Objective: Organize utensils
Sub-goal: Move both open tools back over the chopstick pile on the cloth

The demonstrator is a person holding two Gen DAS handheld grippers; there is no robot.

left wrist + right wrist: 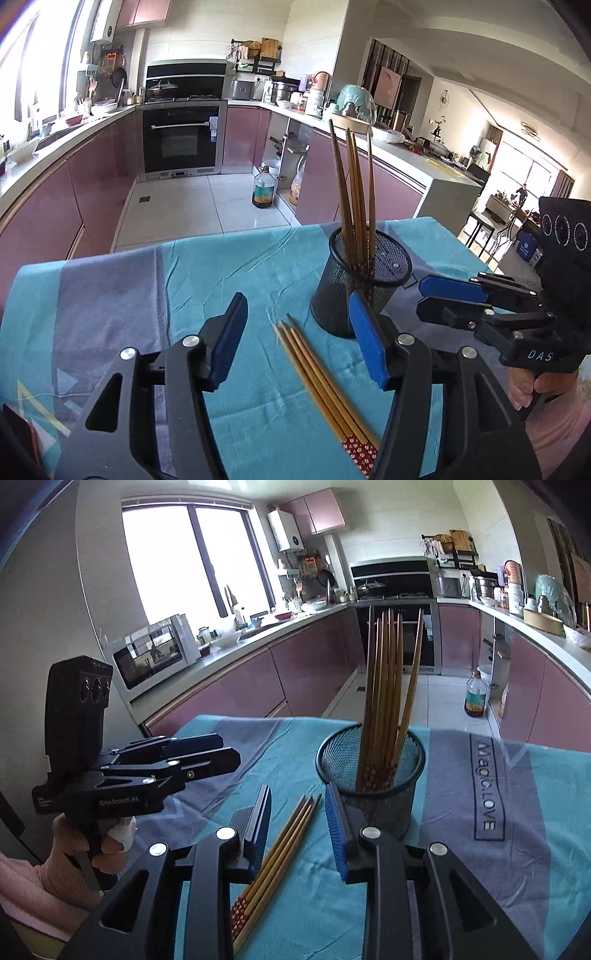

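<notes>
Left gripper [295, 332] gaped wide and empty over loose chopsticks [325, 384] beside mesh holder [354, 291], right gripper [297, 830] likewise spread, holding nothing

A: Where's the left gripper [295, 332]?
B: Lower centre of its own view, jaws spread wide.
A: And the right gripper [297, 818]?
B: Lower centre too, jaws apart; each is gripped by a hand [526, 387].

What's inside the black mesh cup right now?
The mesh cup holds a bundle of wooden chopsticks standing upright, patterned ends down. The cup's floor is hidden by them and the mesh. Four more chopsticks lie outside on the cloth.
</notes>
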